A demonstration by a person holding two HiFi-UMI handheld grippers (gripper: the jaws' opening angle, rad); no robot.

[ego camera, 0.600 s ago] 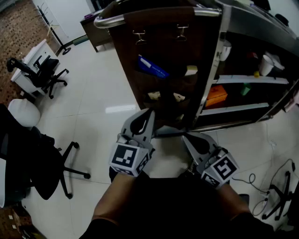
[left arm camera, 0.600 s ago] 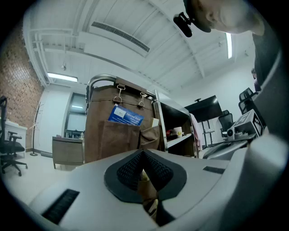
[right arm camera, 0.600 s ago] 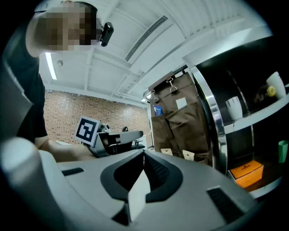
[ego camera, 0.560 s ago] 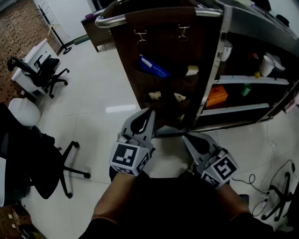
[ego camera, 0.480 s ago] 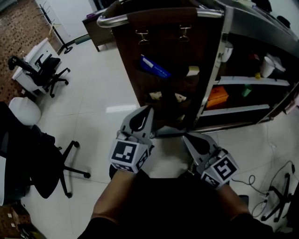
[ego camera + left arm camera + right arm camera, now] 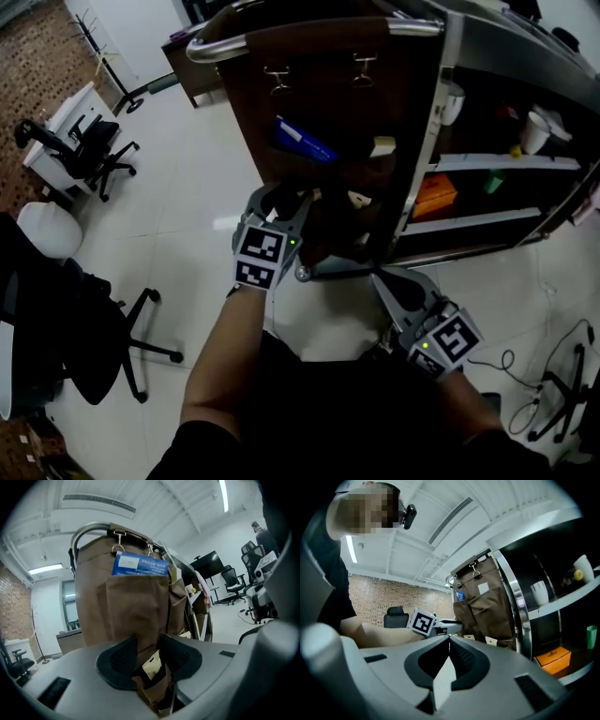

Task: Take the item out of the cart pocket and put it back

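Note:
A brown fabric organizer (image 6: 328,94) with pockets hangs from the cart's chrome handle (image 6: 225,42). A blue packet (image 6: 305,141) sticks out of an upper pocket, also seen as the blue packet (image 6: 140,565) in the left gripper view. My left gripper (image 6: 291,199) is up against a lower pocket. Its jaws stand open in the left gripper view (image 6: 147,644), with a cream card (image 6: 152,666) and the pocket's brown edge between them; the pads do not press on it. My right gripper (image 6: 380,275) hangs lower by the cart's base, shut and empty (image 6: 449,641).
To the right of the organizer, the cart's shelves hold an orange box (image 6: 434,194) and white cups (image 6: 534,131). More cream cards (image 6: 382,145) sit in other pockets. Office chairs (image 6: 94,150) and a dark chair (image 6: 66,319) stand at the left. Cables (image 6: 553,375) lie on the floor at the right.
My left gripper has risen and gone forward from beside the right one up to the lower pocket of the organizer. The right gripper has stayed where it was.

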